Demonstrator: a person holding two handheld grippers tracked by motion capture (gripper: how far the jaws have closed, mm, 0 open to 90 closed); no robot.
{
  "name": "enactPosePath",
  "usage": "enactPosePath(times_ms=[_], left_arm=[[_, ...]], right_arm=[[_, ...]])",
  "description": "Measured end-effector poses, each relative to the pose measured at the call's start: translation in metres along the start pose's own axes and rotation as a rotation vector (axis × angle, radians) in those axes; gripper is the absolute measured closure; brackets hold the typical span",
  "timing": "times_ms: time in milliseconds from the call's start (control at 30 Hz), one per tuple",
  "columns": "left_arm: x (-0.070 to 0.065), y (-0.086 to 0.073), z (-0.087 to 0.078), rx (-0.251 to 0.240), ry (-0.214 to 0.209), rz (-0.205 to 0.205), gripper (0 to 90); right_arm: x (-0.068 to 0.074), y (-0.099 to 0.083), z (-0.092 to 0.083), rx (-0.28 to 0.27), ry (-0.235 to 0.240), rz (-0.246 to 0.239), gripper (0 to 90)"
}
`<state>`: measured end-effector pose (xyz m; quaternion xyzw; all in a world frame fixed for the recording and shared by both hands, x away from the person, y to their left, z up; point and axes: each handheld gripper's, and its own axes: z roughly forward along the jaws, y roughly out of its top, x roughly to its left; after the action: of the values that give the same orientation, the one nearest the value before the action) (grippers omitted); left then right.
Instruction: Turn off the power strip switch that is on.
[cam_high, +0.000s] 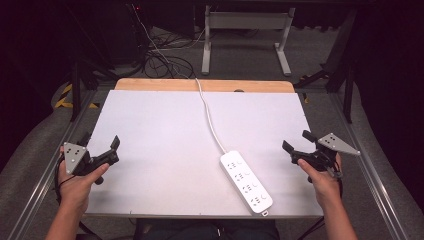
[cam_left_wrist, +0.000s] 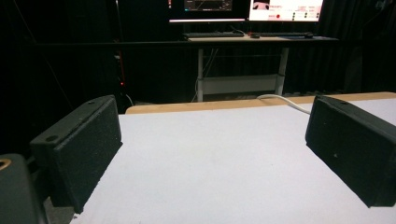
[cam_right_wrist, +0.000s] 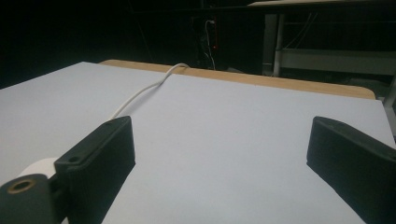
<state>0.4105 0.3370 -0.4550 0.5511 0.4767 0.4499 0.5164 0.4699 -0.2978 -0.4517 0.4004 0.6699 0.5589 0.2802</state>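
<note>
Item: white power strip (cam_high: 246, 182), lay flat and slantwise on the white worktop (cam_high: 165, 145), right of centre near the front edge; its white cable (cam_high: 210, 117) ran off over the far wooden edge. Left gripper (cam_high: 111, 150): held at the worktop's left edge, jaws spread wide, nothing between them. Right gripper (cam_high: 296, 141): held at the right edge, just beside the strip but apart from it, jaws released and bare.

White power strip (cam_high: 246, 182), lying flat and diagonal on the table's near right, white cord (cam_high: 210, 114) trailing to the far edge
</note>
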Motion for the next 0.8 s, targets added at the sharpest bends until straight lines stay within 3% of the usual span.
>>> enactPosePath(times_ms=[467, 700, 800], left_arm=[[-0.005, 0.001, 0.012, 0.003, -0.021, -0.001, 4.2], [-0.007, 0.001, 0.016, 0.003, -0.036, -0.004, 4.1], [-0.007, 0.002, 0.016, 0.004, -0.034, -0.007, 4.1]], right_arm=[[-0.005, -0.004, -0.011, 0.006, -0.019, 0.014, 10.5], [-0.007, -0.003, -0.021, -0.021, -0.023, 0.041, 22.8], [-0.007, -0.003, -0.021, -0.021, -0.002, 0.034, 34.9]])
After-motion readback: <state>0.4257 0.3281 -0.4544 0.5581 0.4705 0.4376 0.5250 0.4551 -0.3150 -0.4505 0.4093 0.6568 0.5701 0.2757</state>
